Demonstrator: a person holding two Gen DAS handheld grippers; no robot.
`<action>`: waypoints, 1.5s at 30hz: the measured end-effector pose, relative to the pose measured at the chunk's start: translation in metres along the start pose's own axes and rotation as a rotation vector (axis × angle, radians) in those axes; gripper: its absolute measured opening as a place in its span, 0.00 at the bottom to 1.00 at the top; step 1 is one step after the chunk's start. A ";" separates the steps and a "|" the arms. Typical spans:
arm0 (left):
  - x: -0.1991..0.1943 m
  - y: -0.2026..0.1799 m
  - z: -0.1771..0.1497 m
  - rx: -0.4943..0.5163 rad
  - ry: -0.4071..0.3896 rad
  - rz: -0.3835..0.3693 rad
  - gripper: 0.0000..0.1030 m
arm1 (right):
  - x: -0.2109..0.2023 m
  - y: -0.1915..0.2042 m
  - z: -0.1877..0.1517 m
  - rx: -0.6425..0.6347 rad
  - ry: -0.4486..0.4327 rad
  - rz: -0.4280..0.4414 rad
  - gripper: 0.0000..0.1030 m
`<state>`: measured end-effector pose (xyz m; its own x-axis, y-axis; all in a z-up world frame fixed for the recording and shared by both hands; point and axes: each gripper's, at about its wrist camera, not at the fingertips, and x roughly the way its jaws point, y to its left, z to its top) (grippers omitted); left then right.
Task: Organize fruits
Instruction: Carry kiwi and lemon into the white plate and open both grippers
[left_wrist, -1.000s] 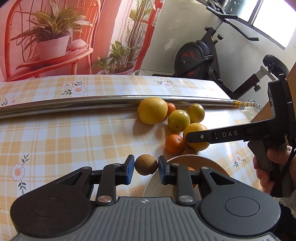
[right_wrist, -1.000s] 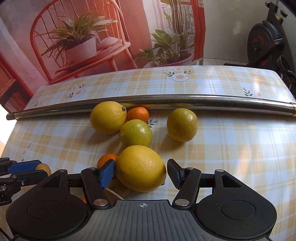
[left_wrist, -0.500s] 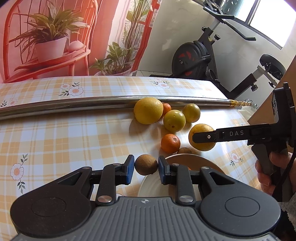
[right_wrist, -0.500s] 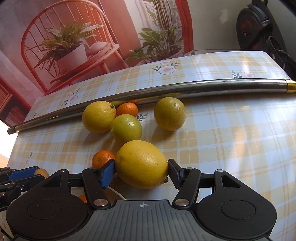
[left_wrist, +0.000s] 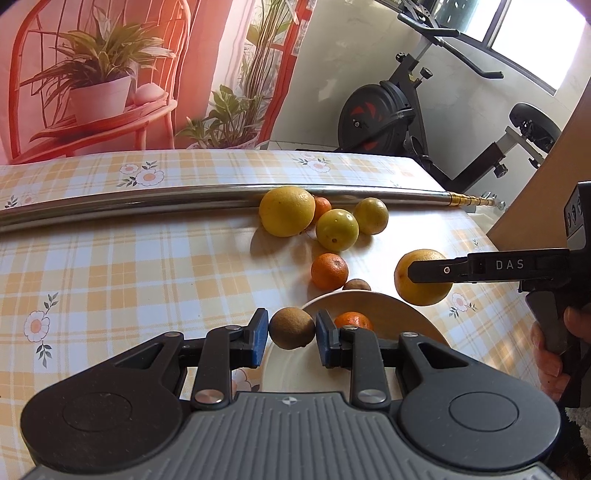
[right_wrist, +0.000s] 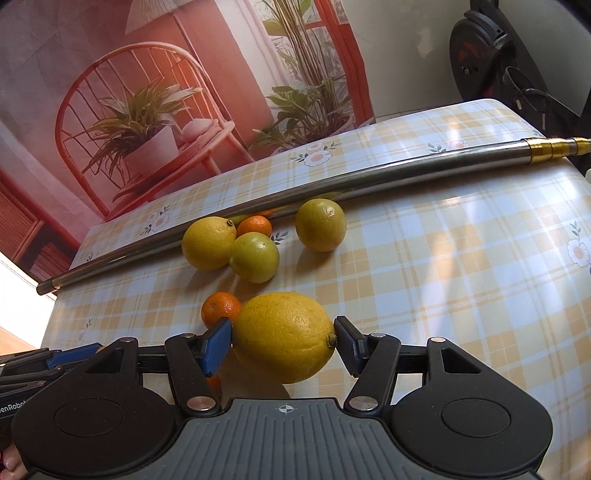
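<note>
bright daylight pours from the window (left_wrist: 532, 33) at one o'clock, glaring on the tablecloth (right_wrist: 461, 206); fruit shadows fall toward nine o'clock; sharp focus, edges bowed by fisheye.

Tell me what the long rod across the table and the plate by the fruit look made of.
Long rod: polished metal, probably steel, with mirror-like reflections and a brass-coloured tip. Plate: glazed ceramic or maybe melamine; its cream surface is smooth with a soft sheen.

The right hand-held gripper (right_wrist: 283, 340) clamps a large lemon (right_wrist: 283, 336) above the tablecloth (right_wrist: 461, 280).
</note>
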<state>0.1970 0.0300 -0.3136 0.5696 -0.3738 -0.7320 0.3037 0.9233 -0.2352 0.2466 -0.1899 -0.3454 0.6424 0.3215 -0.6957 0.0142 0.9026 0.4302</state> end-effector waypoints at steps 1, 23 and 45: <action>-0.001 -0.001 -0.001 0.003 0.002 0.000 0.29 | -0.001 0.002 -0.001 -0.009 0.004 0.003 0.55; 0.008 -0.012 -0.015 0.073 0.062 -0.001 0.29 | 0.005 0.034 -0.018 -0.122 0.151 0.062 0.55; 0.020 -0.013 -0.024 0.089 0.115 0.035 0.29 | 0.006 0.046 -0.015 -0.170 0.149 0.012 0.49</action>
<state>0.1862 0.0127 -0.3408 0.4913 -0.3243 -0.8084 0.3546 0.9222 -0.1544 0.2393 -0.1426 -0.3386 0.5209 0.3601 -0.7739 -0.1303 0.9296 0.3449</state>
